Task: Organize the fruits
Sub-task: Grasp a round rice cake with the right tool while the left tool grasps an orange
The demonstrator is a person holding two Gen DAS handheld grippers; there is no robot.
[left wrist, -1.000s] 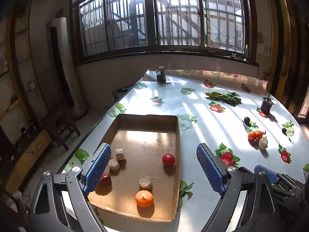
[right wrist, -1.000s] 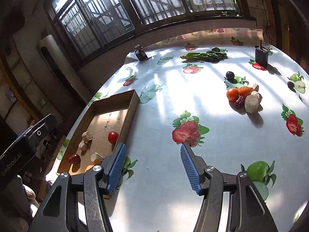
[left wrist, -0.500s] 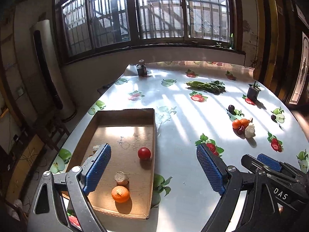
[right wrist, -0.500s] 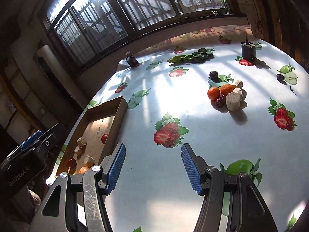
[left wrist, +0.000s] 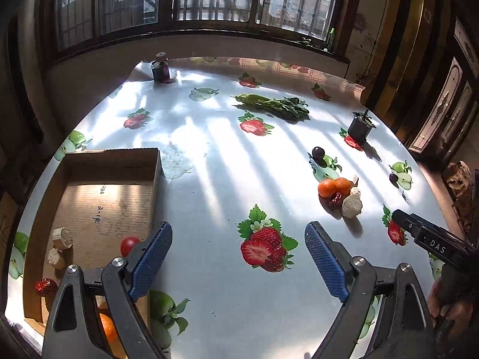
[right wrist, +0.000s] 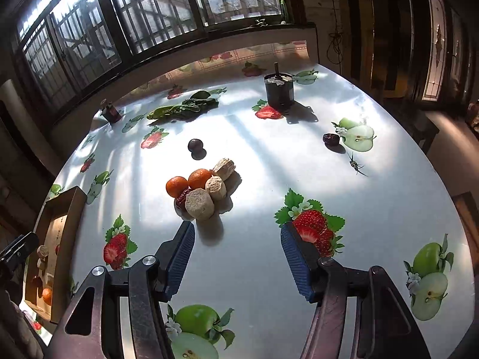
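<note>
- The right gripper (right wrist: 236, 254) is hanging just before the fruit pile (right wrist: 200, 191), jaws wide apart and holding nothing; this looks like the reach for the next piece.
- The left gripper (left wrist: 238, 264) is also standing open and empty beside the cardboard box (left wrist: 155, 179), which is holding some fruits.
- Next move, I think: closing on the nearest beige piece (right wrist: 199, 204), without pushing the tangerines (right wrist: 188, 182).
- A dark plum (right wrist: 195, 145), greens (right wrist: 182, 109) and a black pot (right wrist: 279, 91) are lying well apart, not blocking.

Table (right wrist: 254, 155) (fruit-print cloth) under cardboard tray (left wrist: 89, 161), fruit pile (right wrist: 199, 190).
</note>
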